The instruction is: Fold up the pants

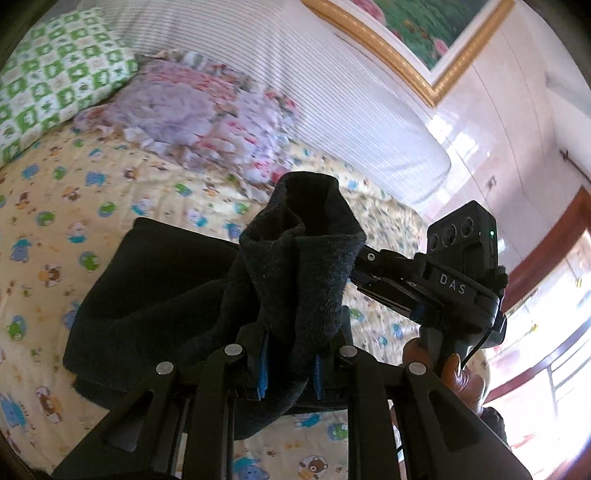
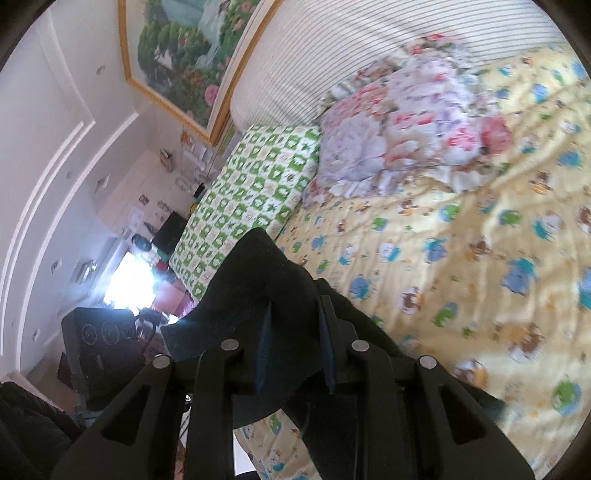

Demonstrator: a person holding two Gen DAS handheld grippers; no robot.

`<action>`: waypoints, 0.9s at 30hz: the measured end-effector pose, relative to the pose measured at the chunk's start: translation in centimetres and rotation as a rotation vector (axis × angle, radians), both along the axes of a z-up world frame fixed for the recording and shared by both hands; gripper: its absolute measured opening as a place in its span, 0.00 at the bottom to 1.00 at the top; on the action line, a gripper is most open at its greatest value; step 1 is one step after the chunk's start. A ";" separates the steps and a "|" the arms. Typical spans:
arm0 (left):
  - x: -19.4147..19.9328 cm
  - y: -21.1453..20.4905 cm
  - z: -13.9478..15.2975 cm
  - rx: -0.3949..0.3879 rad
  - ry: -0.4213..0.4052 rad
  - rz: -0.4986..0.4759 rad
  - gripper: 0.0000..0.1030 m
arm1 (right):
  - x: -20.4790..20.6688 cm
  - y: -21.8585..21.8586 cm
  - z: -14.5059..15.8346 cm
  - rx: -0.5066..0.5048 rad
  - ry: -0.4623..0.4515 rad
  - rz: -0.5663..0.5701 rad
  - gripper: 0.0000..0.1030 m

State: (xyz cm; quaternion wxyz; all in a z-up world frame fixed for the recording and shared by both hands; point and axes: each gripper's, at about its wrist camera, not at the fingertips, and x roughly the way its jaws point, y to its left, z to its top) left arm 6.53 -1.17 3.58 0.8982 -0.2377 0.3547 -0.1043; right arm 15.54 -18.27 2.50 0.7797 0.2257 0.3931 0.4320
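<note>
The black fleece pants (image 1: 155, 295) lie partly on the yellow cartoon-print bedsheet (image 1: 74, 192), with one end lifted. My left gripper (image 1: 290, 365) is shut on a bunched end of the pants, which stands up between its blue-padded fingers (image 1: 263, 373). My right gripper shows in the left wrist view (image 1: 373, 266) beside that bunch, touching the same lifted cloth. In the right wrist view my right gripper (image 2: 295, 350) is shut on a fold of the pants (image 2: 255, 288), held above the sheet (image 2: 461, 258).
A green checked pillow (image 1: 55, 81) and a floral pillow (image 1: 184, 110) lie at the head of the bed against a striped headboard (image 1: 332, 92). A gold-framed picture (image 1: 424, 33) hangs above. A dark appliance (image 2: 99, 343) stands beside the bed.
</note>
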 end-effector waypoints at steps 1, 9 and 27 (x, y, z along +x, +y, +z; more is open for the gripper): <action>0.2 -0.6 -0.1 0.010 0.001 -0.008 0.17 | 0.0 -0.6 -0.2 0.005 0.005 -0.012 0.25; 0.9 -3.7 -1.0 0.083 0.021 -0.062 0.17 | -0.7 -4.2 -1.6 0.042 0.037 -0.092 0.25; 0.6 -6.3 -2.8 0.162 0.046 -0.170 0.31 | -3.3 -7.0 -2.4 -0.005 0.047 -0.221 0.27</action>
